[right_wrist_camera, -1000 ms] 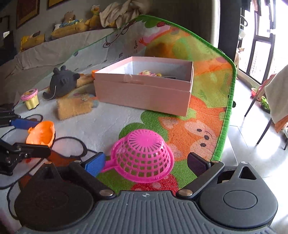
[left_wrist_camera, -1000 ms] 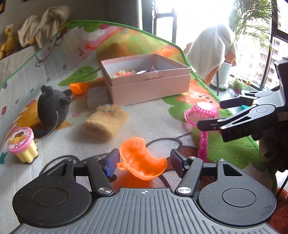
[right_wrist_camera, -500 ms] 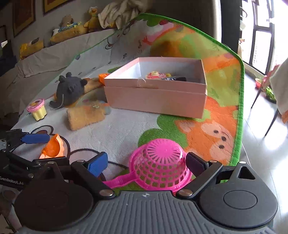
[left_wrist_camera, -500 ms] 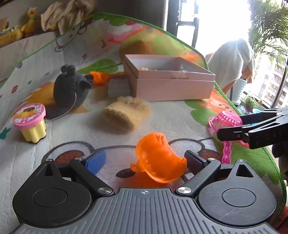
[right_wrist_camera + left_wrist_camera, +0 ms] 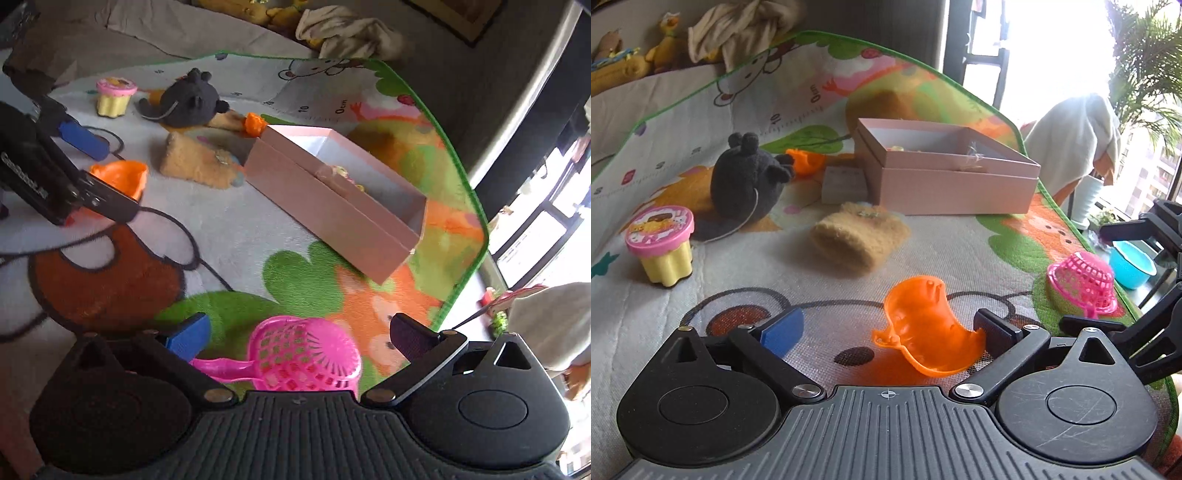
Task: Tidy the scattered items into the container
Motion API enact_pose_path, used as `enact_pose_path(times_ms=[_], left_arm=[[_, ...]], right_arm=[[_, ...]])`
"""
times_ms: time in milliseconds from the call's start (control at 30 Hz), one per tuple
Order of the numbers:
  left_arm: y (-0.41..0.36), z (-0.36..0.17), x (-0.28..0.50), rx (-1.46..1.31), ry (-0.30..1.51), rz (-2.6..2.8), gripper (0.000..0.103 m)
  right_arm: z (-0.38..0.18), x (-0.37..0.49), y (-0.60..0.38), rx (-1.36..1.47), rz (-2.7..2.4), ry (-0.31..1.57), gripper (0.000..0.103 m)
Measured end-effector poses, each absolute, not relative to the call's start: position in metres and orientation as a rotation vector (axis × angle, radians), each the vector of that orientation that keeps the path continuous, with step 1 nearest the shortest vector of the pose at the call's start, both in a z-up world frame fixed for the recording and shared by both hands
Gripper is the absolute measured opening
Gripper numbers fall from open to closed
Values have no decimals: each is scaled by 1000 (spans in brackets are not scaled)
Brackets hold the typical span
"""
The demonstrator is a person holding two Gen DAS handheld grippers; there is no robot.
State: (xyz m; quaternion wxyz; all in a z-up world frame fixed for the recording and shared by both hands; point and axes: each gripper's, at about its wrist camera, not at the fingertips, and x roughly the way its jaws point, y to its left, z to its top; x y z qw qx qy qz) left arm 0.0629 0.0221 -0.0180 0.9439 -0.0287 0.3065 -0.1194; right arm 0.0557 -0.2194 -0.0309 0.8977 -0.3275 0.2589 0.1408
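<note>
**Two light plastic toys wait between wide jaws**

Plastic, thin and hollow: the orange shell [image 5: 929, 328] lies on the mat [image 5: 960, 254] between the left gripper's [image 5: 886, 328] spread, opening fingers, untouched unless at the right pad. It looks light, stiff and slick, so gripping across its rim seems safest. The pink sieve [image 5: 306, 360] sits inside the right gripper [image 5: 299, 336], also opening; its handle seems the firmest hold. The pink box [image 5: 332, 199] stands well apart.

Bright daylight pours through tall dark-framed windows [image 5: 975, 55] beside a palm plant [image 5: 1145, 74] and cloth-draped chair [image 5: 1075, 140].
</note>
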Motion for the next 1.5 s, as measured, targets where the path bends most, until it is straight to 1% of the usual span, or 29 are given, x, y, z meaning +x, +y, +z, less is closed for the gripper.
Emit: enact_pose_path(times_ms=[133,267,300,333,367,467,533,633,667,700,733,800,1067,1333,1367,1500], left_arm=[[22,-18,63,-60,623,-233,101],[21,-19,62,-56,622,-230,101],[21,-19,62,-54,623,-229,101],[21,-19,62,-50,623,-228,101],[20,-19,62,-46,623,-226,101],[19,-19,61,-43,621,-221,101],[20,-19,61,-45,620,-219,101],[20,-19,61,-47,620,-220,101],[20,-19,61,-47,619,-220,101],[20,-19,61,-48,619,-220,101],[20,-19,61,-48,619,-219,101],[20,-19,61,-51,617,-219,101],[24,-19,61,-79,608,-227,101],[24,-18,60,-90,604,-229,101],[24,-18,60,-90,605,-229,101],[25,-18,60,-90,604,-230,102]], right_arm=[[-18,75,-242,-403,270,658,103],[-18,82,-255,-163,257,747,102],[-21,84,-255,-129,259,766,95],[-23,87,-255,-108,259,785,91],[-26,91,-253,-90,257,807,83],[-28,102,-242,-76,281,786,76],[-27,111,-230,-82,341,745,76],[-20,115,-205,-195,445,627,76],[-18,113,-196,-245,453,590,78],[-16,111,-190,-288,450,569,86],[-14,110,-186,-320,433,556,88],[-12,109,-184,-325,386,584,90],[-24,110,-204,-169,272,782,92],[-27,99,-194,-193,289,780,96],[-27,96,-193,-210,302,778,98],[-26,76,-197,-349,350,727,101]])
